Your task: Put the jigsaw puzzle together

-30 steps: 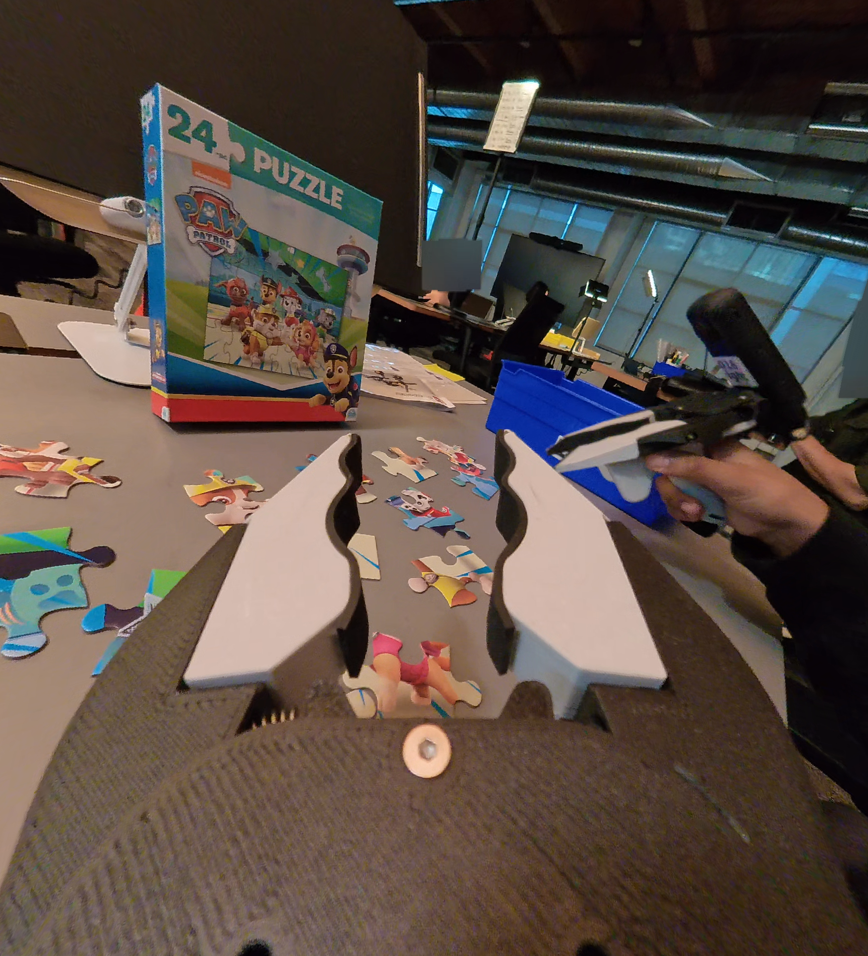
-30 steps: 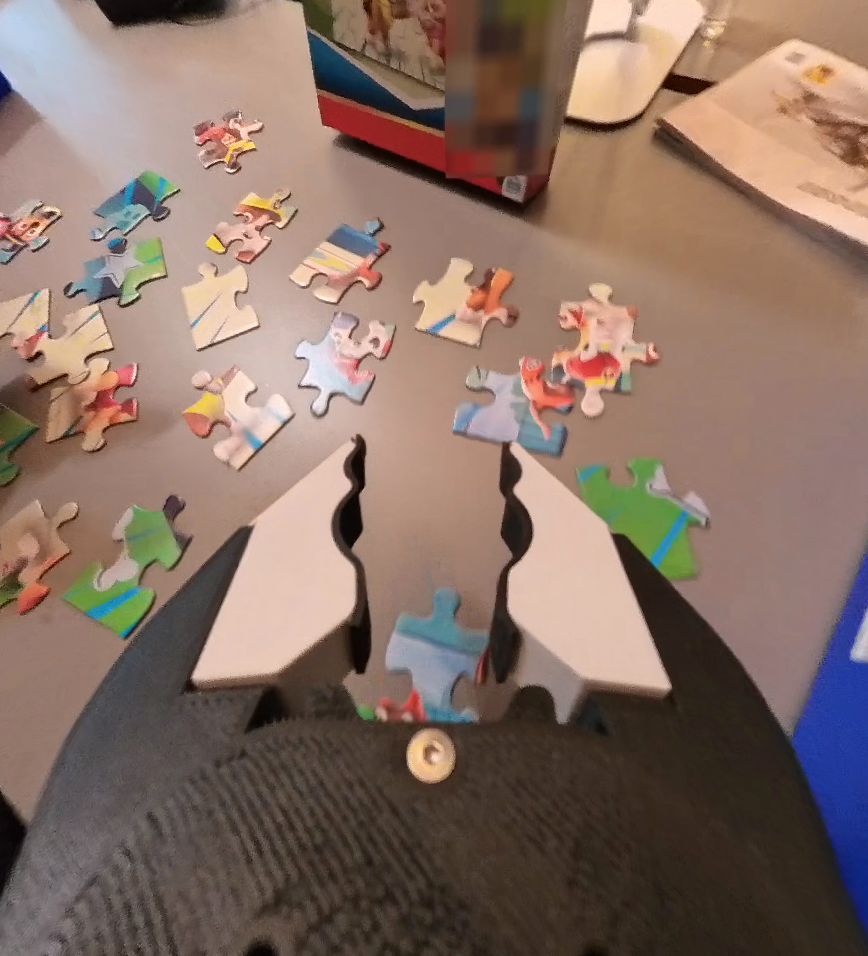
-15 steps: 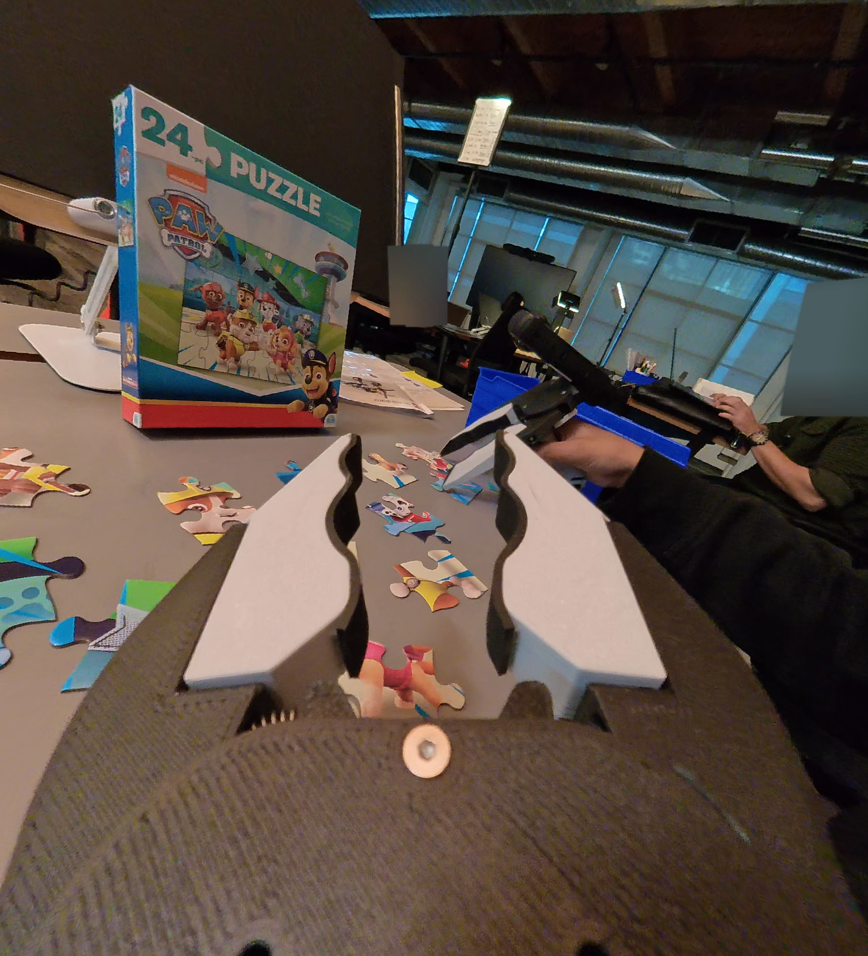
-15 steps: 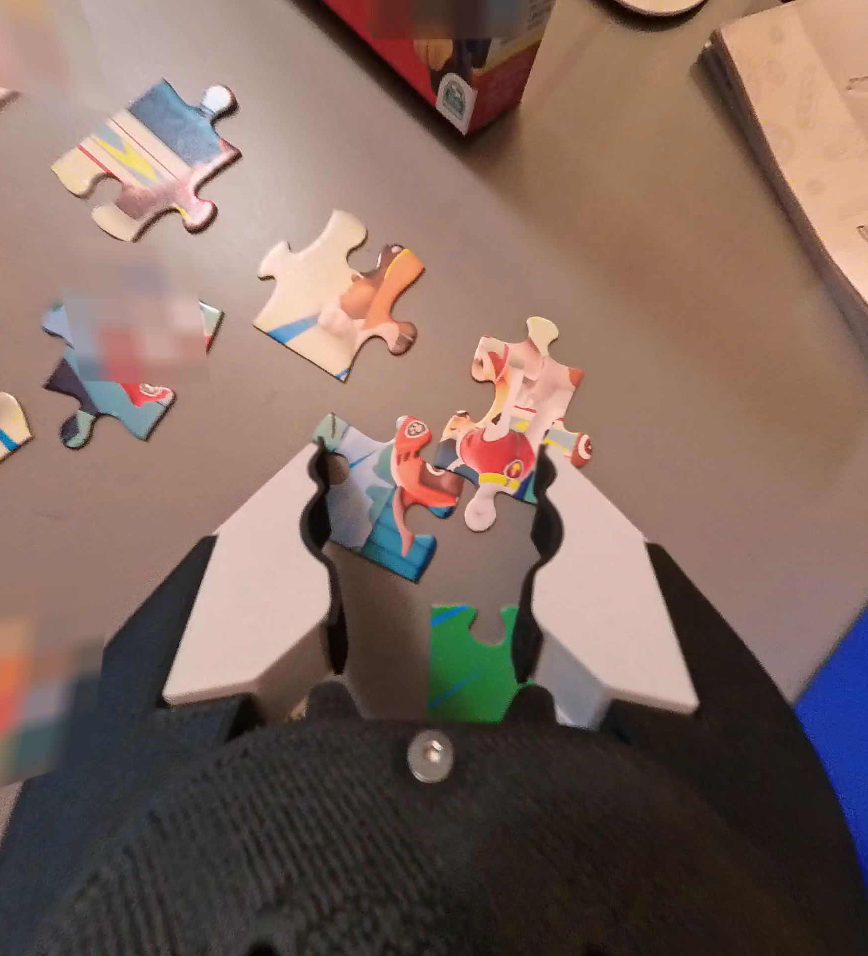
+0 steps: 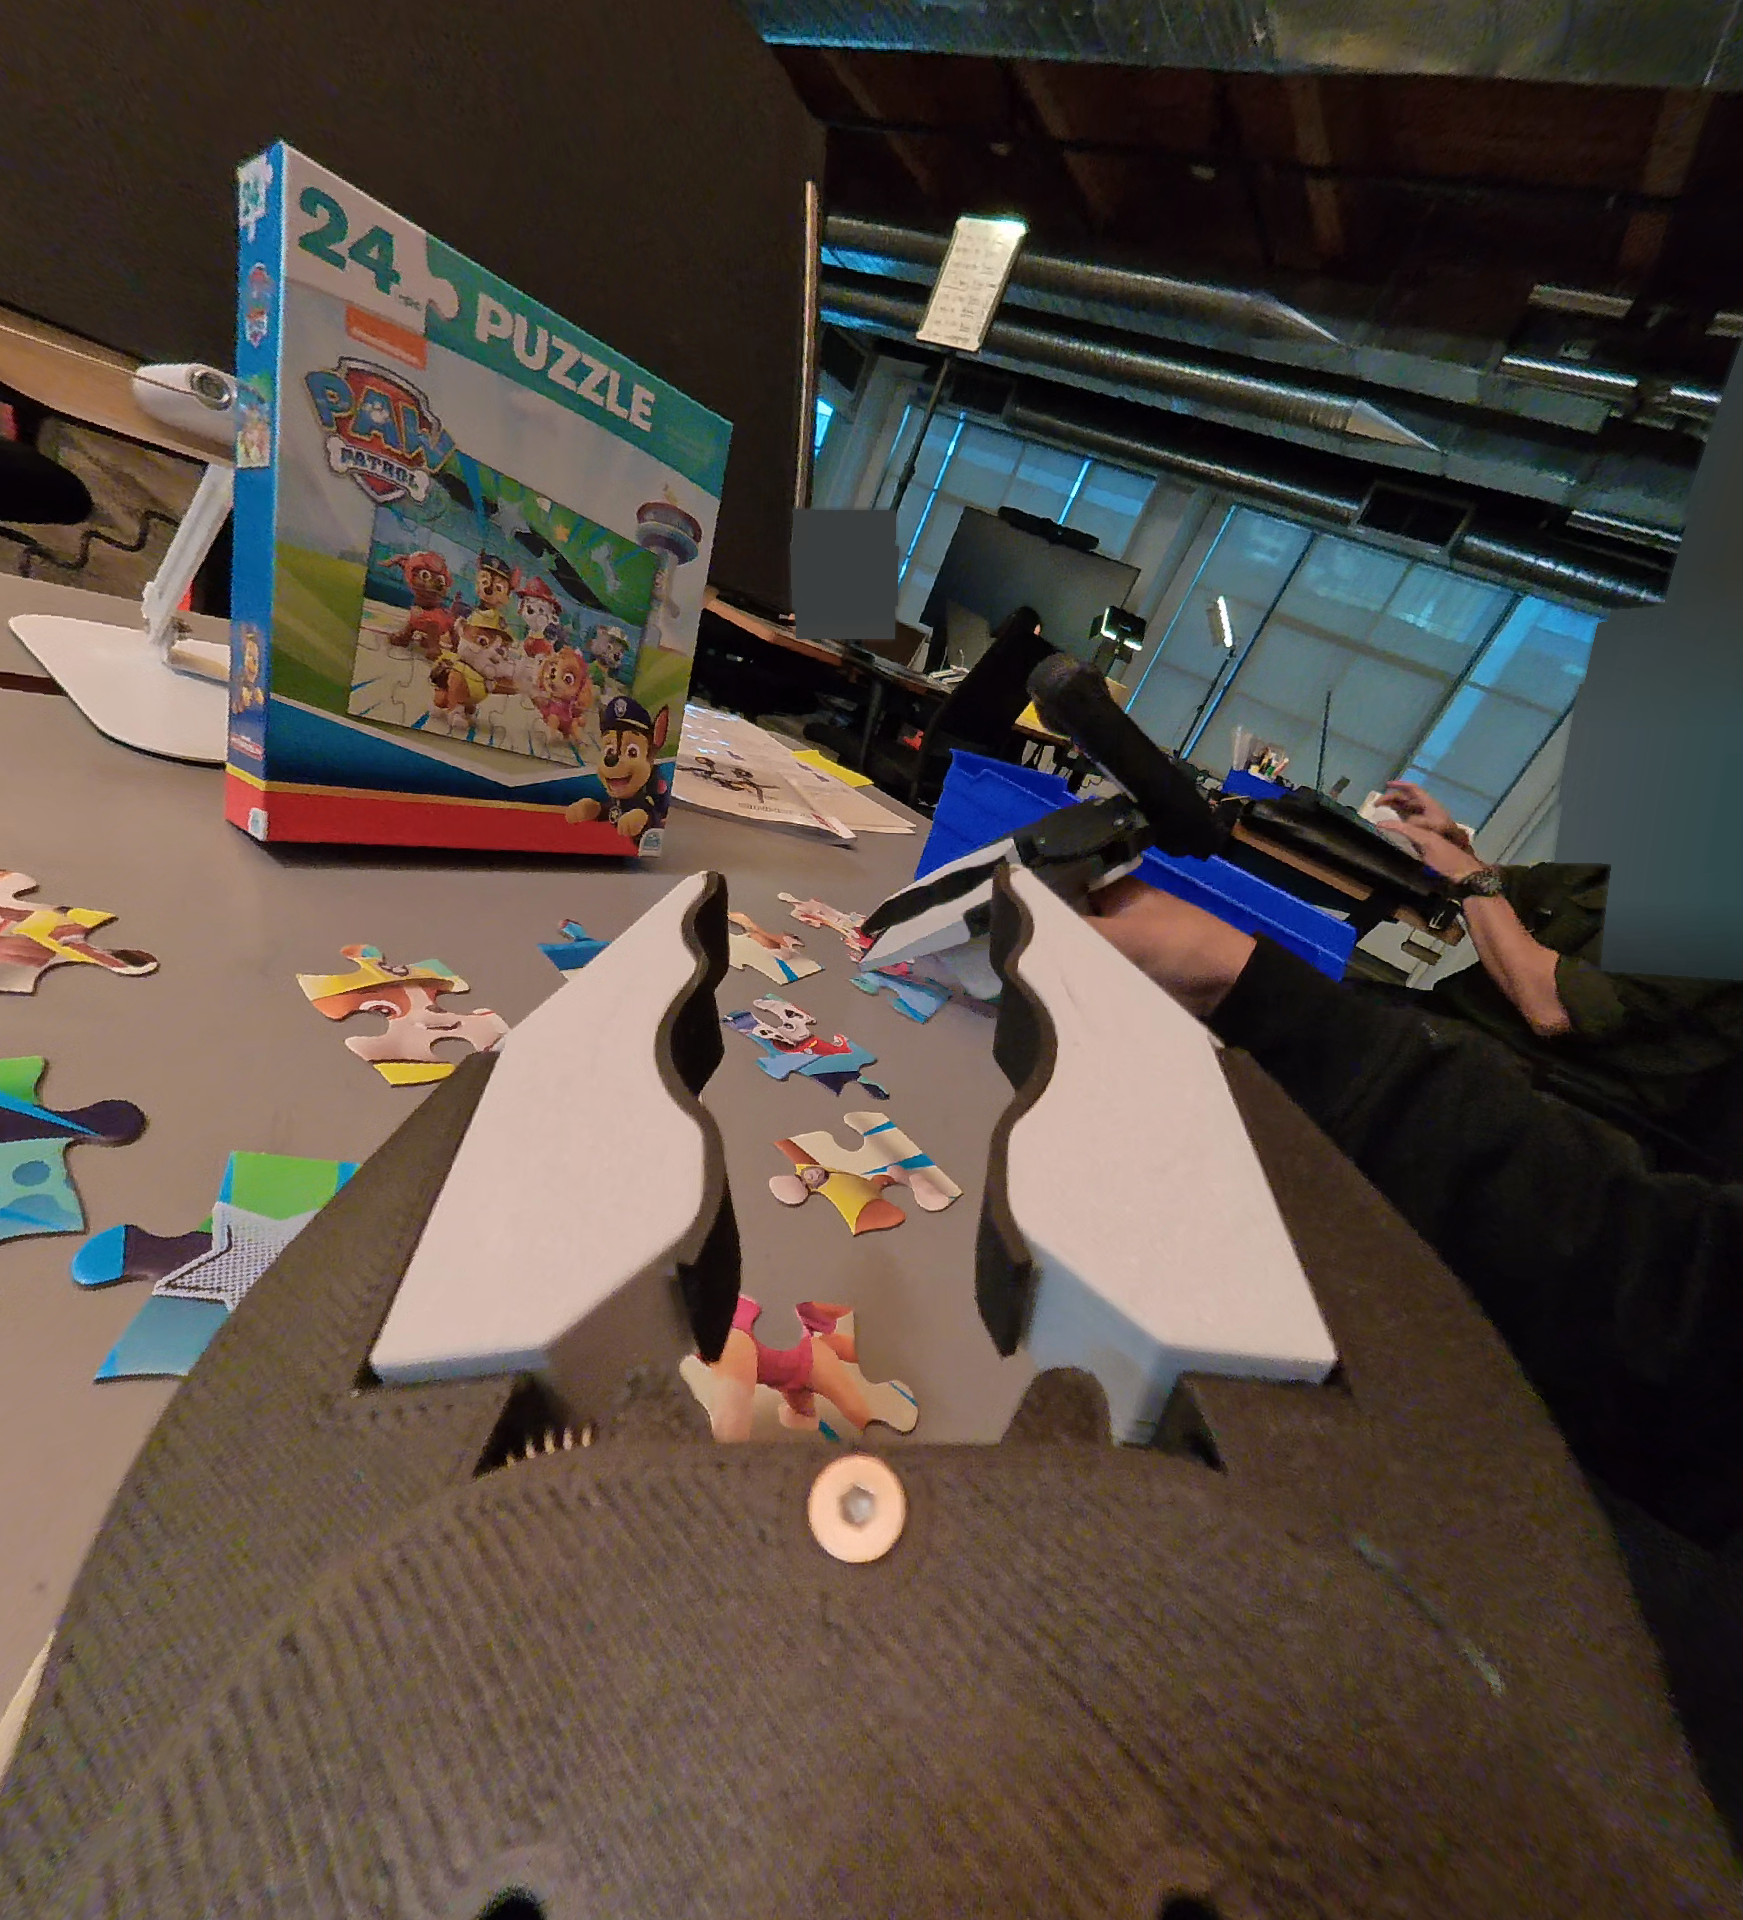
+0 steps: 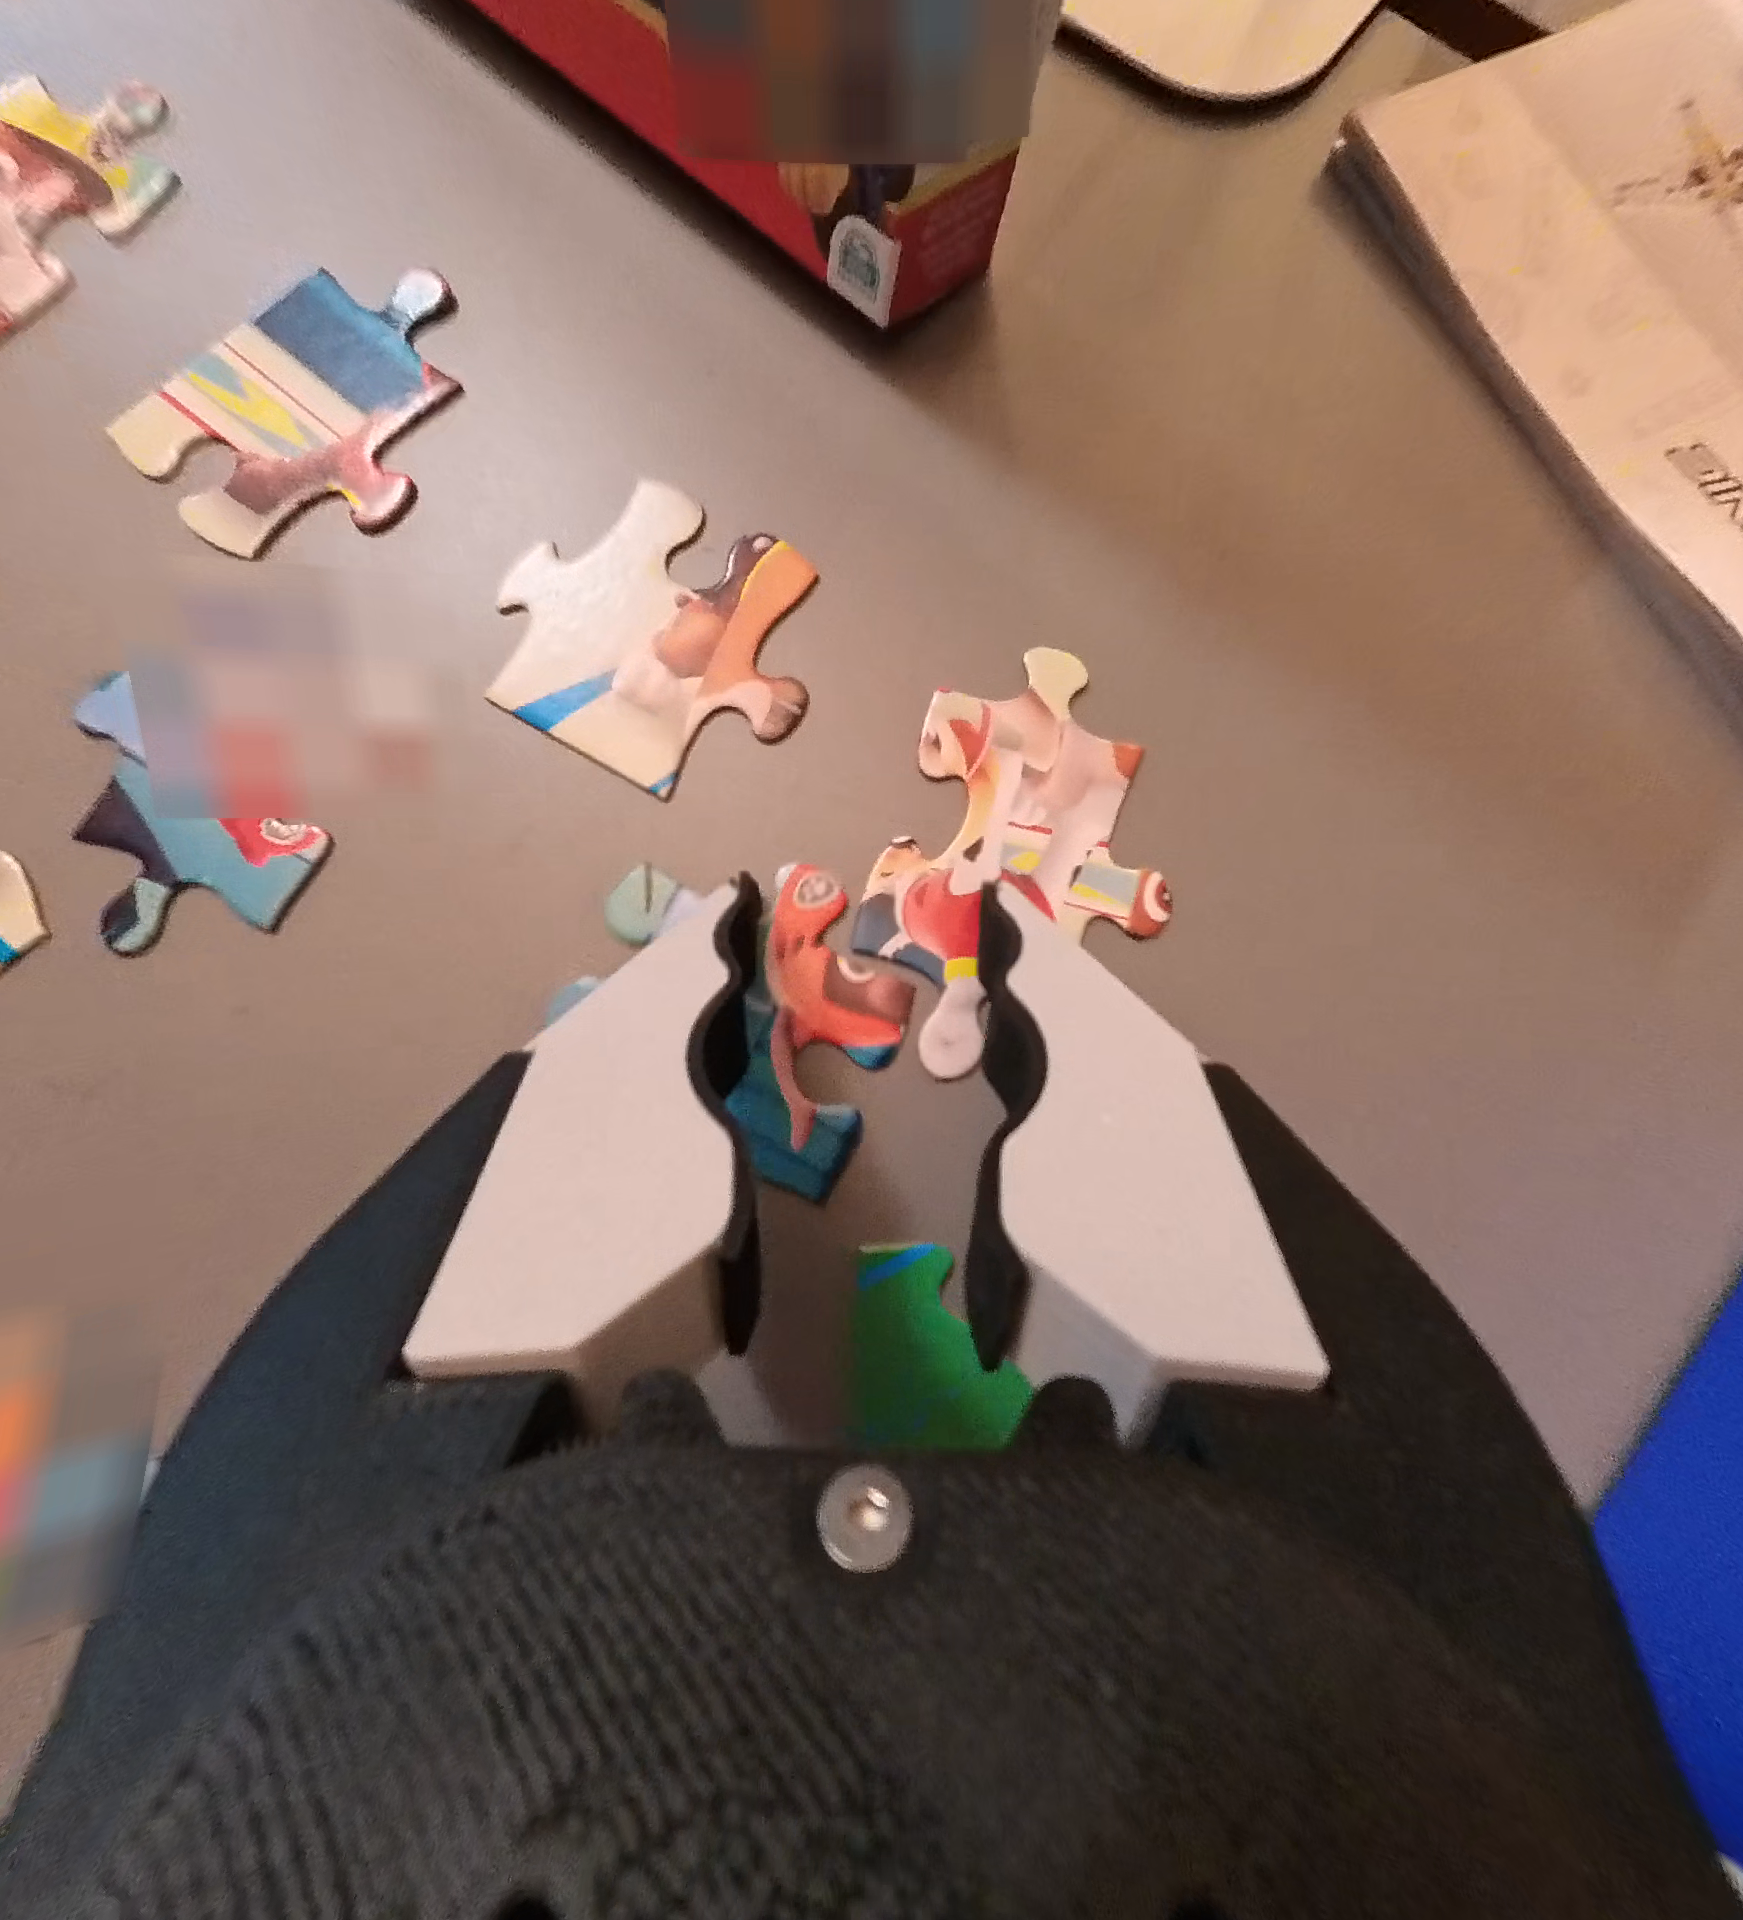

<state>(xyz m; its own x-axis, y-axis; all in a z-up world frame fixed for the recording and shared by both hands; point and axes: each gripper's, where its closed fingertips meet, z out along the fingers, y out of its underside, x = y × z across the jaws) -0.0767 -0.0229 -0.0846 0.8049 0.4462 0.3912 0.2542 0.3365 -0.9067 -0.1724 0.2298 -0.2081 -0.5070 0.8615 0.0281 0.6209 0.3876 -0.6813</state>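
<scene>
My right gripper (image 6: 865, 888) is down at the grey table (image 6: 1262, 623), open, with its jaws narrowed over two puzzle pieces. A blue-and-red piece (image 6: 825, 997) lies partly under the left finger. A red-and-white piece (image 6: 1043, 810) lies partly under the right finger. Neither is pinched. The left wrist view shows this gripper's tips (image 5: 877, 930) low over those pieces. My left gripper (image 5: 856, 883) is open and empty, hovering above loose pieces; a pink piece (image 5: 805, 1361) lies below its jaw base.
A puzzle box (image 5: 472, 582) stands upright at the back, beside a white stand base (image 5: 119, 675). A booklet (image 6: 1625, 364) lies at the right. A blue bin (image 6: 1740, 1455) borders the right edge. Several loose pieces lie to the left, and a green piece (image 6: 919, 1351) under my right gripper. About 30 cm separates my left fingertips from my right. The pink piece (image 5: 805, 1361) is closer to my left gripper, around 12 cm from its tips; the right tips are 25 cm off.
My right gripper moved forward and down onto the two pieces; its jaws widened, then narrowed over them. The left gripper has barely moved.
</scene>
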